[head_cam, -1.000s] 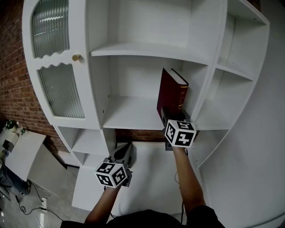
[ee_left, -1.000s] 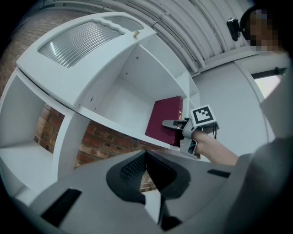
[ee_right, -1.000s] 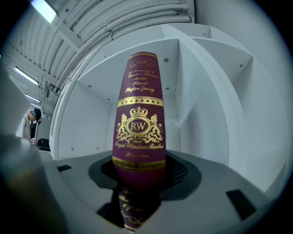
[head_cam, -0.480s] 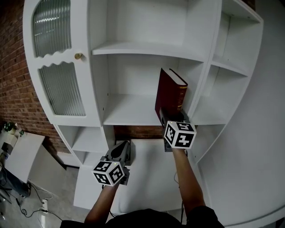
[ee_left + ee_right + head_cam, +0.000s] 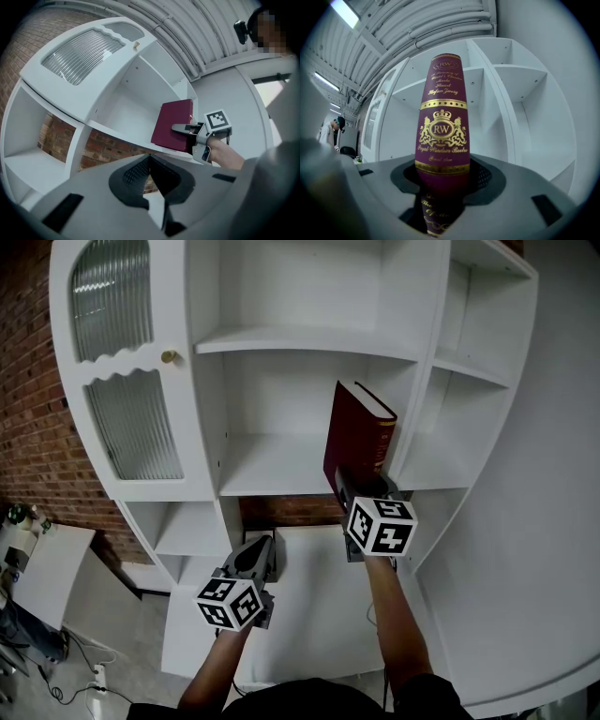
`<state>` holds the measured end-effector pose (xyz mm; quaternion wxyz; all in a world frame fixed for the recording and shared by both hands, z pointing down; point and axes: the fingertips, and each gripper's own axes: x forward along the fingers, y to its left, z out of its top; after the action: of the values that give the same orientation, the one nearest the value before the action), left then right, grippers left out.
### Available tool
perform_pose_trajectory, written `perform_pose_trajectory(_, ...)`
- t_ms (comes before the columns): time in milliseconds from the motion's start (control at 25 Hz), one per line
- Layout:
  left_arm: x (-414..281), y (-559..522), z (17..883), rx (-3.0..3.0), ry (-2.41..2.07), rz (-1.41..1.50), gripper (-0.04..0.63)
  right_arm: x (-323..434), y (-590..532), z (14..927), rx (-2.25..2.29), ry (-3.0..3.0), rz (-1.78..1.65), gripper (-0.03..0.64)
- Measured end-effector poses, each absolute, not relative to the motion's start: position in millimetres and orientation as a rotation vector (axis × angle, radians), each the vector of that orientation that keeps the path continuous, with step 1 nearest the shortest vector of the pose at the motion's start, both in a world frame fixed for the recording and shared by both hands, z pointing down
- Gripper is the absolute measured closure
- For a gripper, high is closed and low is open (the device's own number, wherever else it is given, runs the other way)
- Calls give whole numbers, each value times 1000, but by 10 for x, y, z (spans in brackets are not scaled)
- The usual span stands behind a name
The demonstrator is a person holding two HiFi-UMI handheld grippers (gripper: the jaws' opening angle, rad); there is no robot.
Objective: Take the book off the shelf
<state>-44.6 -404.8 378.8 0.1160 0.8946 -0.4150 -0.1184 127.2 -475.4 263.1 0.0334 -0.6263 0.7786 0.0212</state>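
Note:
A dark red hardback book with gold lettering stands upright at the right end of the middle shelf of a white cabinet, by the shelf's front edge. My right gripper is shut on the lower part of its spine; in the right gripper view the book rises from between the jaws. The left gripper view shows the book with the right gripper on it. My left gripper hangs lower left, in front of the lower shelf, shut and empty.
A ribbed glass door with a brass knob closes the cabinet's left side. Open side shelves curve away at right. A brick wall stands left, with a white board and cables on the floor below.
The right gripper has drawn the book a little toward me along the shelf. The left gripper has moved slightly up and forward.

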Motion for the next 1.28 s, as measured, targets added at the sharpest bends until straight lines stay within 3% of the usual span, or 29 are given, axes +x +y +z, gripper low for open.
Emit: perform_pose_trajectory(1280, -761, -3605, 3800, 2612, -1132, -394, 579, 1095, -3902, 2936, -1975, 2329, -31, 383)
